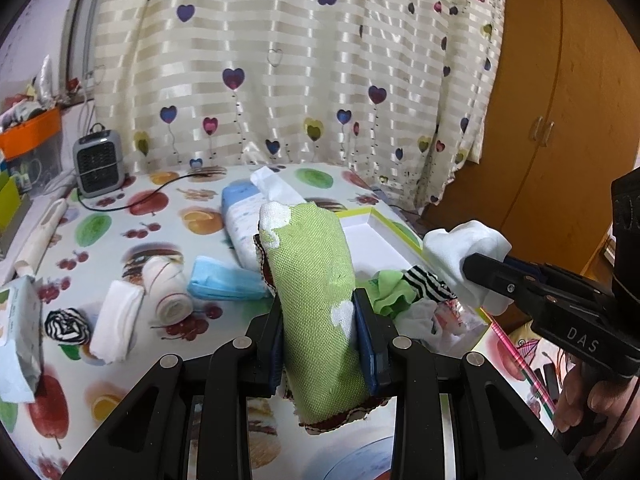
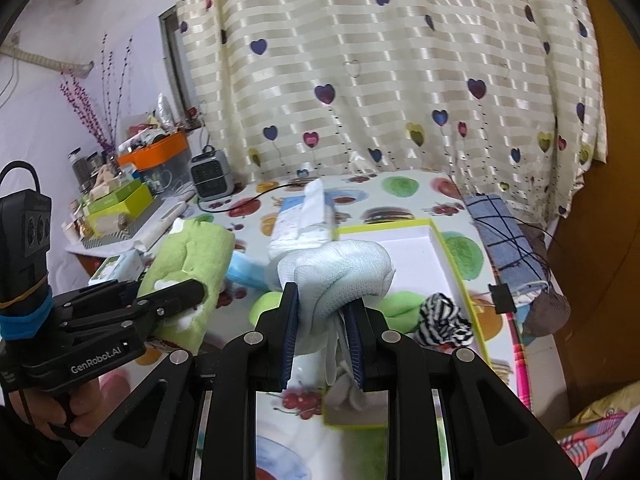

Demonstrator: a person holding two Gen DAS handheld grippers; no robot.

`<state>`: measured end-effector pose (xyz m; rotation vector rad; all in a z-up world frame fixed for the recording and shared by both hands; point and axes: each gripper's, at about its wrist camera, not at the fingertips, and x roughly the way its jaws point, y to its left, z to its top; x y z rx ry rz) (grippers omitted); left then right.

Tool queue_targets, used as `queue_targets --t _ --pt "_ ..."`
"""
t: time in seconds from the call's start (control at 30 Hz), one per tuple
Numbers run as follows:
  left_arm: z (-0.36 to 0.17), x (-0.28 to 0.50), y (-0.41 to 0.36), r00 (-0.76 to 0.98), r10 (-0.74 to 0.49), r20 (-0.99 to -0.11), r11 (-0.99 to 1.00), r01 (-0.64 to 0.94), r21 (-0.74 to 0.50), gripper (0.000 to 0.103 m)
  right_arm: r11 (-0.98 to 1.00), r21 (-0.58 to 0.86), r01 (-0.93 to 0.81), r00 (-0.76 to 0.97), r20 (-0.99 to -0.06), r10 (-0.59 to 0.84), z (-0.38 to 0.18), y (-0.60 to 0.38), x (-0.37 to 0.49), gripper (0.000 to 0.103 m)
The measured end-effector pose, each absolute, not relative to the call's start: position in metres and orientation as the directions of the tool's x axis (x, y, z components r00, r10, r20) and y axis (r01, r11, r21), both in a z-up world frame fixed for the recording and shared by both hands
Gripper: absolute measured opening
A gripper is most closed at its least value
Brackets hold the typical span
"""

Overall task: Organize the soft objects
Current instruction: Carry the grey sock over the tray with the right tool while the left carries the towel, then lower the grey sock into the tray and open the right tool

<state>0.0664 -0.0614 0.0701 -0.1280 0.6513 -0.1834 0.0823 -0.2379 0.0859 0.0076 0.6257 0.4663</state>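
Above a table (image 1: 120,216) covered in a fruit-print cloth, the left gripper (image 1: 316,332) has its fingers clenched on a rolled green towel (image 1: 316,280), held upright off the surface. Just to its right, the right gripper (image 2: 324,332) grips a bundled white glove (image 2: 340,276) over a shallow white box with a yellow-green rim (image 2: 440,248), in which a green cloth (image 2: 400,306) and a black-and-white striped roll (image 2: 442,320) lie. More rolled cloths (image 1: 164,292) and a tissue pack (image 1: 244,220) rest on the table.
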Motion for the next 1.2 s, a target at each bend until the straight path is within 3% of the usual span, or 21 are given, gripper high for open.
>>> queue_targets --t 0.4,0.83,1.1,1.2 --pt "0.065 0.085 -0.08 0.761 -0.235 -0.605 0.971 0.164 -0.171 0.029 0.932 0.183 -0.312 0.734 -0.577 0.359 0.075 -0.28 0.108 0.024" --pt "0.063 0.097 -0.084 0.752 -0.234 -0.616 0.972 0.166 -0.167 0.029 0.92 0.211 -0.33 0.657 -0.648 0.384 0.036 -0.268 0.159 0.024" --pt "0.059 0.115 -0.091 0.743 -0.241 -0.624 0.971 0.18 -0.16 0.029 0.924 0.198 -0.327 0.604 -0.708 0.365 0.006 -0.262 0.183 0.03" --pt "0.057 0.121 -0.097 0.736 -0.244 -0.631 0.97 0.185 -0.159 0.029 0.929 0.191 -0.318 0.623 -0.696 0.357 0.007 -0.267 0.182 0.039"
